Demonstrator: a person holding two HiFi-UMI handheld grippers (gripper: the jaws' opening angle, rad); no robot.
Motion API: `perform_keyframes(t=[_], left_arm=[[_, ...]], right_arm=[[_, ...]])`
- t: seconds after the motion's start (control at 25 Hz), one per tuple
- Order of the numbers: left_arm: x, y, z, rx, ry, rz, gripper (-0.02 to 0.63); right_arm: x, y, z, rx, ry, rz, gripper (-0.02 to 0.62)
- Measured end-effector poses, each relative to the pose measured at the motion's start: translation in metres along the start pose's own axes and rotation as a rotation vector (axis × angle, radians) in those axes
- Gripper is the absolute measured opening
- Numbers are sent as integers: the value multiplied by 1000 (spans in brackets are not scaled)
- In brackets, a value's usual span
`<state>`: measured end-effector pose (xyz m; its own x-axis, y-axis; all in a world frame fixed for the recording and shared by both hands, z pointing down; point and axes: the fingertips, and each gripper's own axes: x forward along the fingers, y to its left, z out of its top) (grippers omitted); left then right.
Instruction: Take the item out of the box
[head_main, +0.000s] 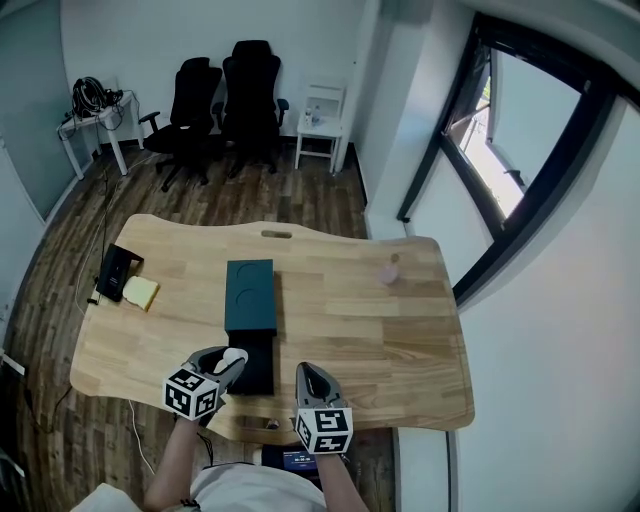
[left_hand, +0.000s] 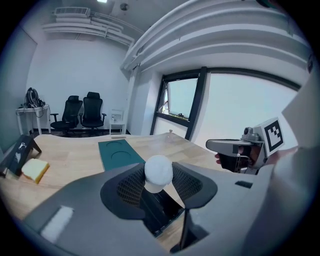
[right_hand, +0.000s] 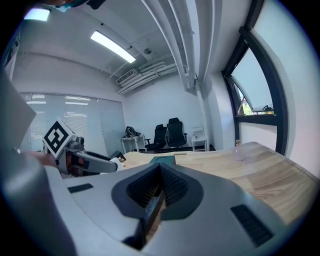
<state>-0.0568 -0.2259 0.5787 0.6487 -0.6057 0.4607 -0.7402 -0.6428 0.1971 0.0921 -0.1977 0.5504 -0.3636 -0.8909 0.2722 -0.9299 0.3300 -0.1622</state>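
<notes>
In the head view a white round item is pinched in my left gripper, just above the open black box near the table's front edge. From the left gripper view, the white item sits between the shut jaws of the left gripper, and the black box lies open below it. The dark teal lid lies flat behind the box. My right gripper hovers to the right of the box, its jaws closed with nothing visibly held.
A yellow sponge and a black holder lie at the table's left end. A small pink bottle stands at the back right. Two black office chairs and a white side table stand on the floor beyond.
</notes>
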Motion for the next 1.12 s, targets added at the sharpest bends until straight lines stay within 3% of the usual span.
perform_keyframes(t=[0.36,1.12], left_arm=[[-30,-8,9,7,-58,31,172],[-40,-1,5,20,-63,37,172]], right_arm=[[-17,14,3,-48,-8,-11,5],[-18,23,2,-89,0,-22,5]])
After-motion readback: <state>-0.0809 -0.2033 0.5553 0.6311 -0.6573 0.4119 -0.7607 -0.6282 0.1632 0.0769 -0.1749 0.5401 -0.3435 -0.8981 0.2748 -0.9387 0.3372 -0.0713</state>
